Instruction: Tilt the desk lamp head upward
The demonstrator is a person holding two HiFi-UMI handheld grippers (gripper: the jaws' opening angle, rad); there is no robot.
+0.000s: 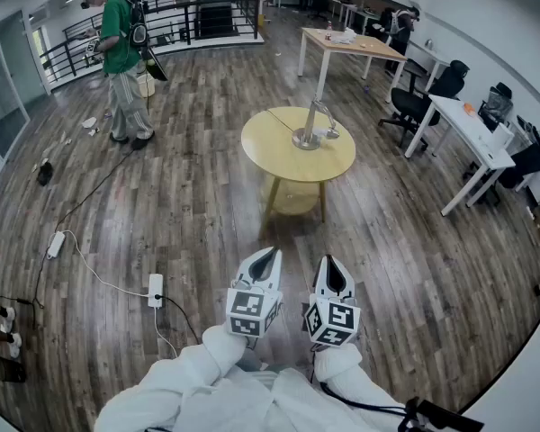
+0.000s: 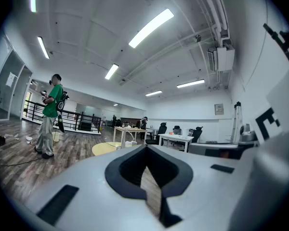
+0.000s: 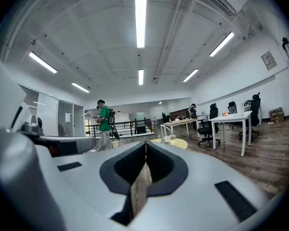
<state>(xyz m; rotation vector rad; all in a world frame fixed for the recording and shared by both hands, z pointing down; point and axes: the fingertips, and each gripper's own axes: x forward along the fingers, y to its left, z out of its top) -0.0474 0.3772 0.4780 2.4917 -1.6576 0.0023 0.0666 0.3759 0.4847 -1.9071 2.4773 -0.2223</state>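
A silver desk lamp [image 1: 312,125] stands on a round yellow table [image 1: 288,155] some way ahead of me, its round base near the table's middle and its head [image 1: 331,133] hanging low to the right. Close to my body, well short of the table, I hold both grippers side by side. The left gripper [image 1: 267,257] is shut and holds nothing; the right gripper [image 1: 330,265] is likewise shut and empty. From the left gripper view the yellow table [image 2: 107,148] shows small in the distance. The right gripper view catches the lamp [image 3: 166,134] far off.
A person in a green shirt [image 1: 120,57] stands at the back left. Cables and a power strip [image 1: 155,290] lie on the wood floor to my left. A wooden table [image 1: 353,45] stands behind the yellow one. White desks [image 1: 466,138] and office chairs [image 1: 412,106] line the right side.
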